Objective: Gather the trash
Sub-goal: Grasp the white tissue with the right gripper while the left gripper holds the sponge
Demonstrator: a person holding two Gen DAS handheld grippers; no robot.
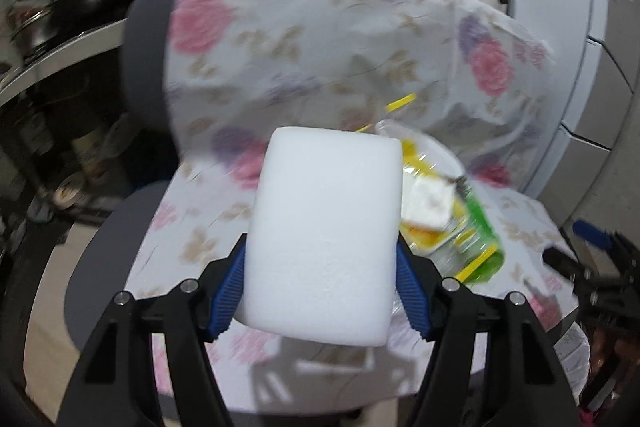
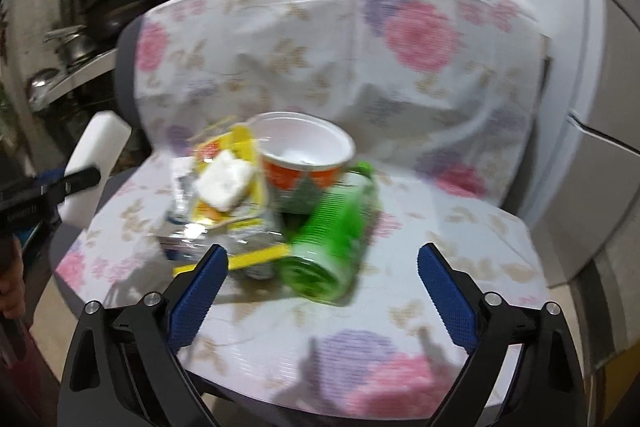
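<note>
We have the left tool point(image 1: 320, 291) clamped across a white foam block point(image 1: 326, 231), blue pads pressed on its two long sides, the block standing up in front of the camera above the chair seat. It looks very light and a little squashy, so we judge a gentle squeeze is plenty; press harder and the foam may dent or crumble. The flat sides give the ribbed pads good purchase, and the hold sits low on the block, so it could tip if we swing fast.

Over on the right, the right tool point(image 2: 320, 291) hangs apart, nothing between its pads, aimed at the pile on the flowered cloth point(image 2: 440, 219) that covers the chair. There we see a green bottle point(image 2: 332, 239) lying on its side, a paper cup point(image 2: 304, 151) standing upright behind it, a crumpled yellow wrapper point(image 2: 244, 187) with a small white foam piece point(image 2: 224, 183) on top.

The bottle looks light, smooth and round, likely to roll or slip, so we would take it across the ribbed middle. The cup is thin and would crush; its rim is the place. The wrapper is limp, pinch any raised fold.
</note>
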